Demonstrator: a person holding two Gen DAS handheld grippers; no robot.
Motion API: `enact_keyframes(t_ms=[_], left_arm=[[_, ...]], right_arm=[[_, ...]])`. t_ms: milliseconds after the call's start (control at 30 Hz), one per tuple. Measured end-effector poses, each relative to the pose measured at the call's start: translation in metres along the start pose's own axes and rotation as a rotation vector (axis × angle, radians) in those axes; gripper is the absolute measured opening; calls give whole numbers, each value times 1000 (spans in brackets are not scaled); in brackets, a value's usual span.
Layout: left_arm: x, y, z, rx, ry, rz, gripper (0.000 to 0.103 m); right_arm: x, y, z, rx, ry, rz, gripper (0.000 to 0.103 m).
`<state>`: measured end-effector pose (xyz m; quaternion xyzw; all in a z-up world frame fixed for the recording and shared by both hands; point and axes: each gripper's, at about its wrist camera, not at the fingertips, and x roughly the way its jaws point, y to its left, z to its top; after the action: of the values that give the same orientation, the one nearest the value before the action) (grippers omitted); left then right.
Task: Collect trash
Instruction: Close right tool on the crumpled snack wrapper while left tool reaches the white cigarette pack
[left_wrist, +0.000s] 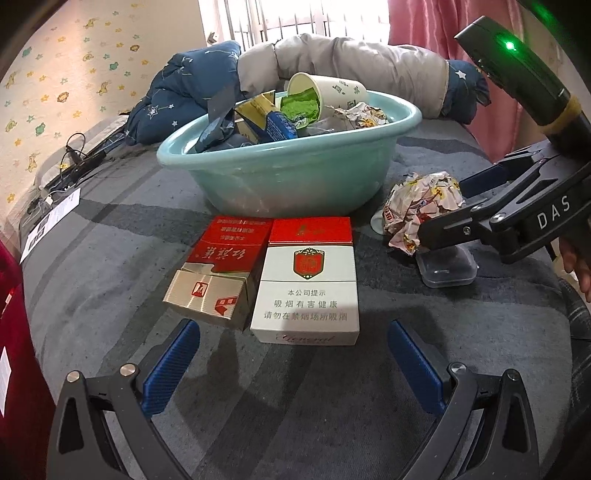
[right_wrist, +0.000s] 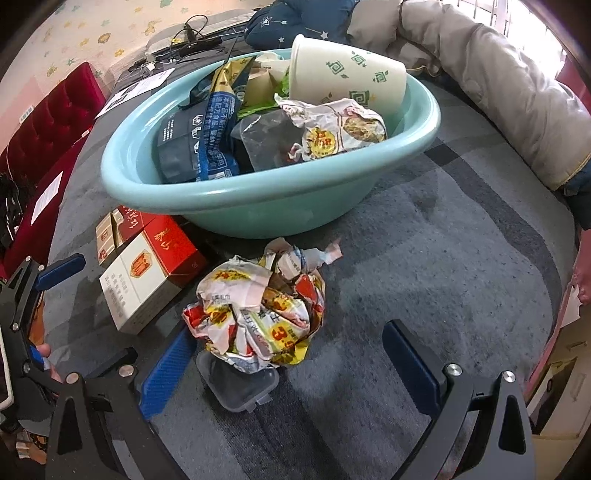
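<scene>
A teal basin (left_wrist: 280, 173) (right_wrist: 258, 199) on the grey bed cover holds a paper cup (right_wrist: 343, 79), wrappers and packets. In front of it lie a red-and-white cigarette pack (left_wrist: 308, 280) (right_wrist: 147, 277) and a red-and-gold pack (left_wrist: 218, 269) (right_wrist: 114, 229). My left gripper (left_wrist: 293, 354) is open just short of both packs. A crumpled wrapper ball (right_wrist: 258, 314) (left_wrist: 421, 210) rests partly on a small clear plastic box (right_wrist: 240, 387) (left_wrist: 448, 266). My right gripper (right_wrist: 291, 362) (left_wrist: 448, 210) is open, its fingers on either side of the ball and the box.
A rolled grey and blue quilt (left_wrist: 332, 62) (right_wrist: 480, 85) lies behind the basin. Cables (left_wrist: 74, 158) and paper slips (left_wrist: 51, 221) sit at the bed's left edge, beside a red padded headboard (right_wrist: 44, 122). A pink curtain (left_wrist: 436, 22) hangs at the right.
</scene>
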<state>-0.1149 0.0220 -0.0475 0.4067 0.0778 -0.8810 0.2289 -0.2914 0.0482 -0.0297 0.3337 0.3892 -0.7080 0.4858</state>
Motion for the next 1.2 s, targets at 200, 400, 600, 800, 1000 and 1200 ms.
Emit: enact_keyframes(t_ms=[200,400,600,800,1000,1200], left_arm=[[3,1,1,-6,10,-10,103],[3,-1,1,-4,12,-24,103],[3,-6,3,7,9,-32,102],[1,-6,7,3,-1,-22,72],[-6,-6,8,8,-21,-41,63],[-14,-9,10,10,-37,-42,62]], right_arm=[[2,0,-1,-2,0,1,103],[2,-3,-1,11,-4,17,103],[6,-9,5,23,-8,25,103],[3,-12,9,44,-16,51,96],[-3,-6,8,24,-18,49,60],[-13,-3,6,14,-35,41,58]])
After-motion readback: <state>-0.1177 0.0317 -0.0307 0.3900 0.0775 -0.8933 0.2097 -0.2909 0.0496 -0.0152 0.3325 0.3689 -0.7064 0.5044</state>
